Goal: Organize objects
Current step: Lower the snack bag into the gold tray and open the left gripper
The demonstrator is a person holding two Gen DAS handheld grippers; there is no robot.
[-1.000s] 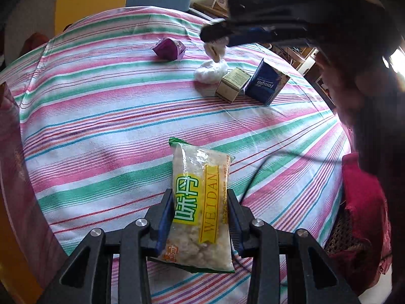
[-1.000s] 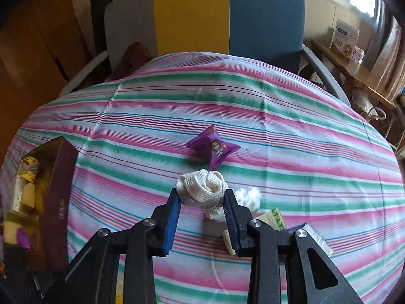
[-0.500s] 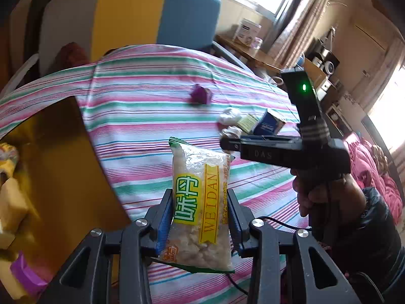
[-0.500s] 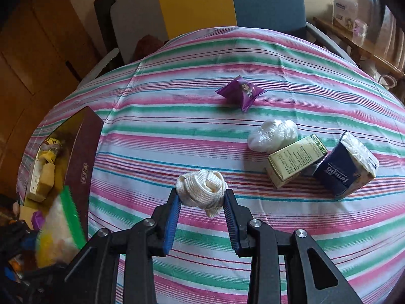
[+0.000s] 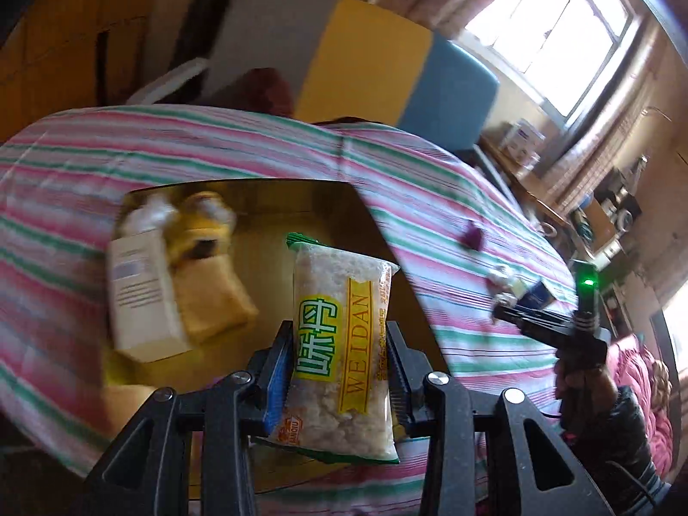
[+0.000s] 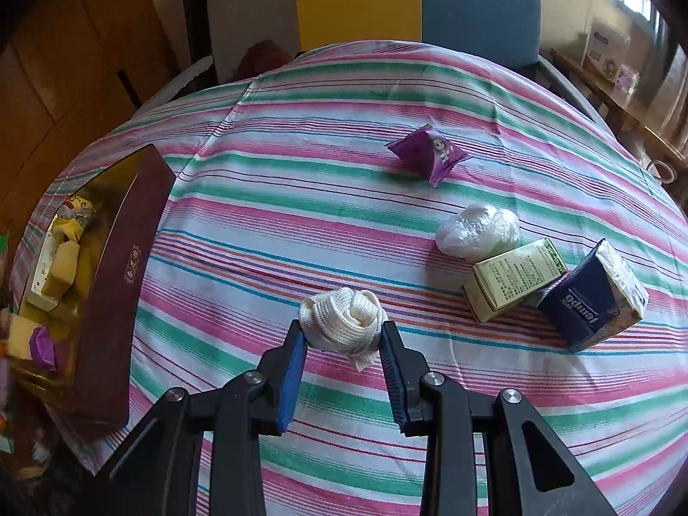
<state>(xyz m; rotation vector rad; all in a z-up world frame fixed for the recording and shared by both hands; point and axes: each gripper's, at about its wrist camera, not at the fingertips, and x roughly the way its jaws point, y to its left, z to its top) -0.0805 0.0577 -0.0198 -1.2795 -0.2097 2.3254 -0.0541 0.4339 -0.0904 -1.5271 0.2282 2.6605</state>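
Two hand-held grippers loaded. Left hand-held gripper [image 5: 339, 370] clamped on snack packet [image 5: 342, 344], long axis running fwd along the fingers, packet hanging right over open box [image 5: 301, 202], gold interior. Box already holds white carton [image 5: 137, 296] + yellow soft toy [image 5: 206, 266] at its far-left part; bare gold floor shows directly under and beyond packet, so drop spot lies straight below, no reach needed. Right hand-held gripper [image 6: 344, 339] pinched on white rope bundle [image 6: 342, 322], above striped desk [image 6: 301, 223]. From right view the box [image 6: 116, 292] lies well off to left, long axis running away from camera. Judgement: left goes first, being nearer; right must travel leftward. Purple sachet [image 6: 428, 152], plastic wad [image 6: 477, 230], green carton [image 6: 514, 277], blue tissue pack [image 6: 595, 296] on desk, far right.
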